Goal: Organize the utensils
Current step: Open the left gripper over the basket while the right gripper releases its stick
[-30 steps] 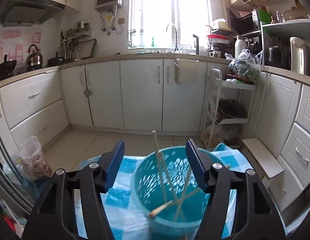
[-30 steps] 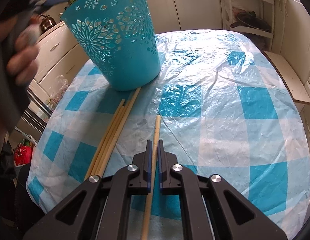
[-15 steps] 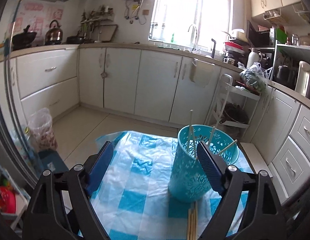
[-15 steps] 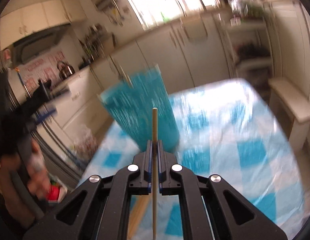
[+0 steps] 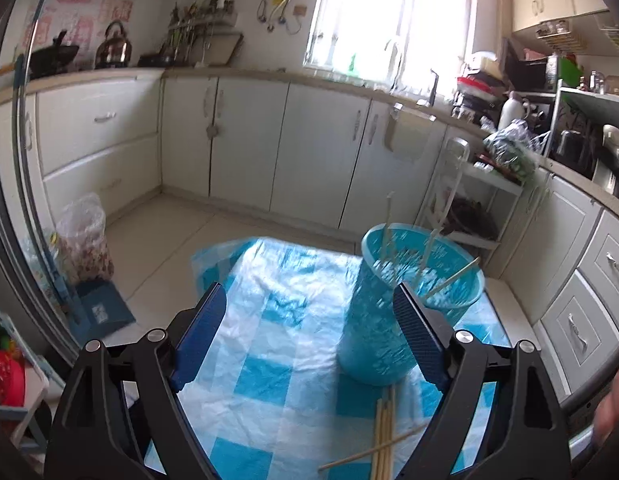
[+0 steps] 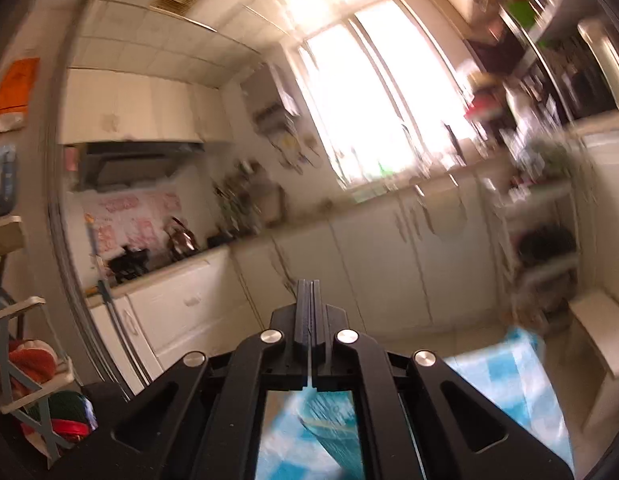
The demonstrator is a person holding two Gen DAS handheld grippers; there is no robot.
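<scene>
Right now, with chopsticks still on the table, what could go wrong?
The left gripper is open close beside the blue basket; a nudge might tip it. One chopstick lies crosswise over the bundle, so a grab could scatter them. The right gripper is shut with no chopstick visible.

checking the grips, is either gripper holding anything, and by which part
Nothing visibly held: the left gripper stands open and empty; the right gripper is shut, with nothing showing inside it.

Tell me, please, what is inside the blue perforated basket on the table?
Several wooden chopsticks stand leaning inside the blue basket, tips above its rim. Their lower ends and the basket's bottom are hidden by its wall.
</scene>
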